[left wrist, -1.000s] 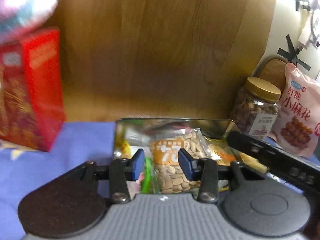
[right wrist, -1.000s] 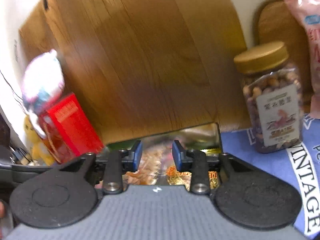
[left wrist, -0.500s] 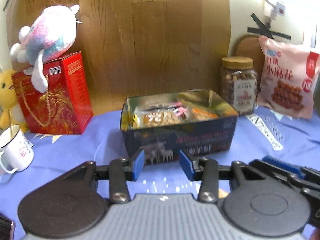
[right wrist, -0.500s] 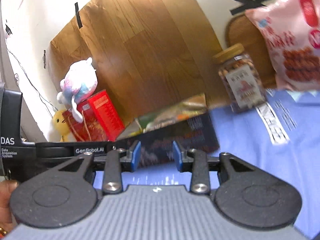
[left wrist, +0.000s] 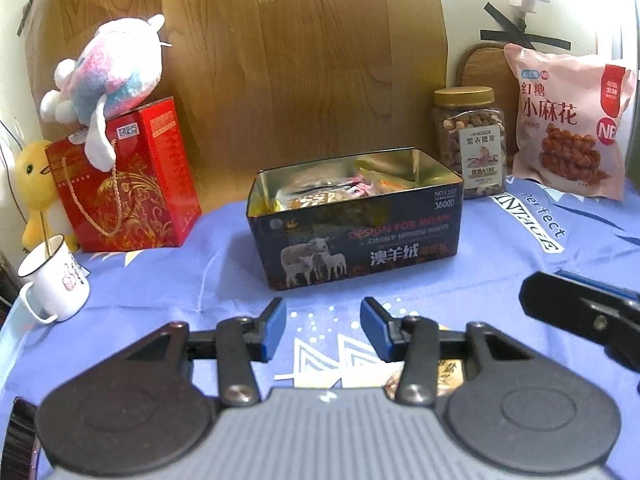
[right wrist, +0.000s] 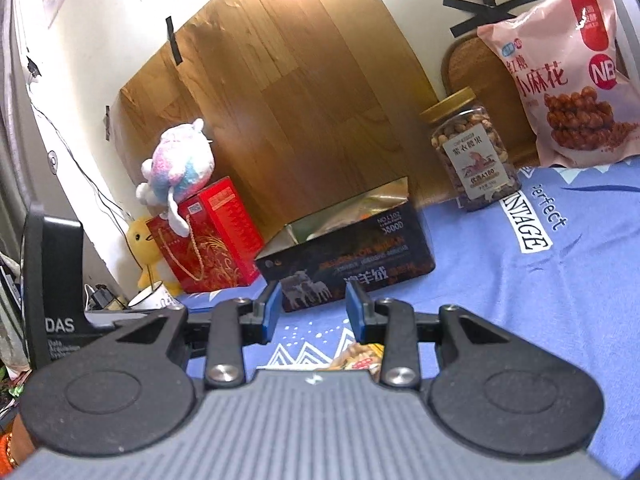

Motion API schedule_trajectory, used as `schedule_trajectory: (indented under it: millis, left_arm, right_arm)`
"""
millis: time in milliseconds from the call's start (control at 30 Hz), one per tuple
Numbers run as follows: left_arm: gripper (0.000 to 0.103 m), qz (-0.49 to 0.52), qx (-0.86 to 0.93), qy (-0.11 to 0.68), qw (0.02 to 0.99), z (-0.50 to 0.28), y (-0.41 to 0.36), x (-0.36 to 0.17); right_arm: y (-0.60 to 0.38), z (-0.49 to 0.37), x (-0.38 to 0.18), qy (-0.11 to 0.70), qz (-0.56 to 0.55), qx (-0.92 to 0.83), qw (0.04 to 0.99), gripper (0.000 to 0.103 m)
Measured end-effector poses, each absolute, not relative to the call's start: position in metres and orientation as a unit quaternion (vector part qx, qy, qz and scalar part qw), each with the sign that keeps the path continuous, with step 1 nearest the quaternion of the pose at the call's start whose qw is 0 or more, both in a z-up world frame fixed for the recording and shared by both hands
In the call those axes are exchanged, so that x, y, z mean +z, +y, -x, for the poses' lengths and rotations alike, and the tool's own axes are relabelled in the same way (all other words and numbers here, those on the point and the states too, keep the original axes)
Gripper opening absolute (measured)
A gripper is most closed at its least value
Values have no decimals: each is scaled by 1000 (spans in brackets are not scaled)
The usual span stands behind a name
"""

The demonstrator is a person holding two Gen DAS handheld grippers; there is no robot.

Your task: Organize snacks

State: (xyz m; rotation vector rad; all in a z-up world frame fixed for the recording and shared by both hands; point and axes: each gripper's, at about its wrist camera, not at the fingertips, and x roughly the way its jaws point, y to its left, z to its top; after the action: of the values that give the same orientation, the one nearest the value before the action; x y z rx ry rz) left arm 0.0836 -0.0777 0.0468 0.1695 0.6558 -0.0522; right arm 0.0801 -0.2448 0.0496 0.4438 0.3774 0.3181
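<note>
A dark tin box point(left wrist: 356, 248) with sheep printed on its front stands open on the blue cloth, with several snack packets point(left wrist: 320, 196) inside. My left gripper point(left wrist: 323, 330) hovers in front of the tin. Its jaws are opening and nothing is between them. My right gripper point(right wrist: 312, 310) is also open and empty, short of the tin point(right wrist: 352, 264). A yellowish snack packet point(right wrist: 360, 358) lies on the cloth just under the grippers, mostly hidden by them.
At the back right stand a nut jar point(left wrist: 472, 140) and a pink snack bag point(left wrist: 568, 120). On the left a red gift box point(left wrist: 128, 176) carries a plush toy point(left wrist: 108, 76), with a white mug point(left wrist: 56, 280) in front. A wooden board backs the scene.
Both grippers have drawn back from over the tin to the cloth in front of it. The left jaws stand a little wider.
</note>
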Motion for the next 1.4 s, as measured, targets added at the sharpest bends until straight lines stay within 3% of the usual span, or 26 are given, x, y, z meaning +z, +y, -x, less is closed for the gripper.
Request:
schedule_trajectory:
  millis: [100,533,1033,1133,1400]
  left_arm:
    - [44,-85,-24,318,944,-82,-76,48]
    - [48,-90,-23,313,945,-82,-75,48]
    - [65,-99,-17,298,949,-77,-76,50]
    - [76,-103,-16,290,951,-74,-76,51]
    - [77,-118,-14,280,953,-72,-78,53]
  right_arm:
    - [-242,-79,51,183,-216,159,946,43]
    - [-242,-76,54,177,-221,159,946,43]
    - [-242,-72,58,168,-230,158,946,50]
    - [-242,-71,58,168,-231,157,945,50]
    - [-244,-71,58,168,-234,158,945,51]
